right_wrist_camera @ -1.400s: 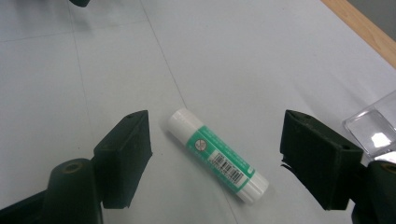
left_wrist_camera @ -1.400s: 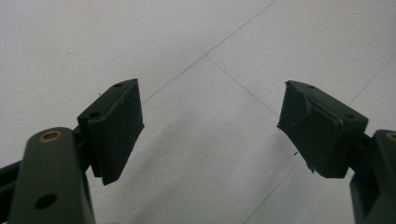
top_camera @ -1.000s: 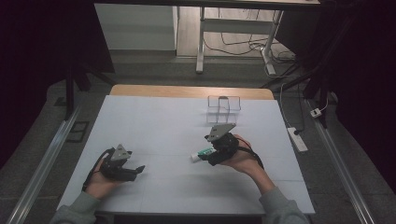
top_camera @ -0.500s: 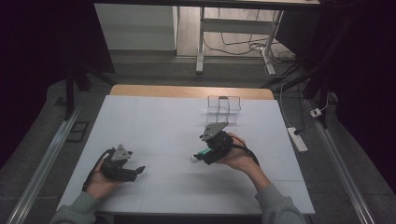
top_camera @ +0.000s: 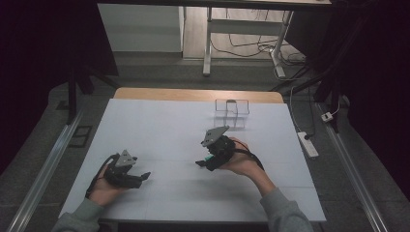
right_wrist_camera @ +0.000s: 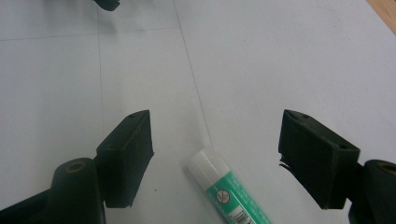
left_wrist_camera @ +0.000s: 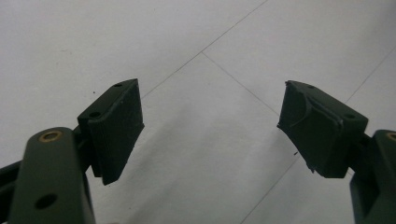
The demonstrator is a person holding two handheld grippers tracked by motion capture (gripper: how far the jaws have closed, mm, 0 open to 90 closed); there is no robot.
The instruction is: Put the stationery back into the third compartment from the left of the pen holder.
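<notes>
A person at a white counter [top_camera: 159, 125] lowers the right gripper [right_wrist_camera: 215, 154] over a glue stick [right_wrist_camera: 229, 191] that lies flat on the surface near the counter's middle, its white cap pointing away from the hand and its green labelled barrel running back beneath the tool. The fingers [right_wrist_camera: 128, 156] stand wide apart, one on either side of the stick and not touching it. In the high view the right gripper [top_camera: 205, 162] hides most of the stick, leaving a sliver of green at its tip.

The left gripper [top_camera: 138, 180] rests low on the near left of the counter, well apart from the stick, its fingers [left_wrist_camera: 114, 126] likewise spread wide over bare surface with nothing between them. A clear plastic box [top_camera: 232, 107] stands near the far edge.

The stick looks light, rigid and smooth, a round tube likely to roll or slip if nudged off centre. The safest hold appears to be across the barrel at mid-length, clear of the cap, with the pads closing squarely on both sides.
</notes>
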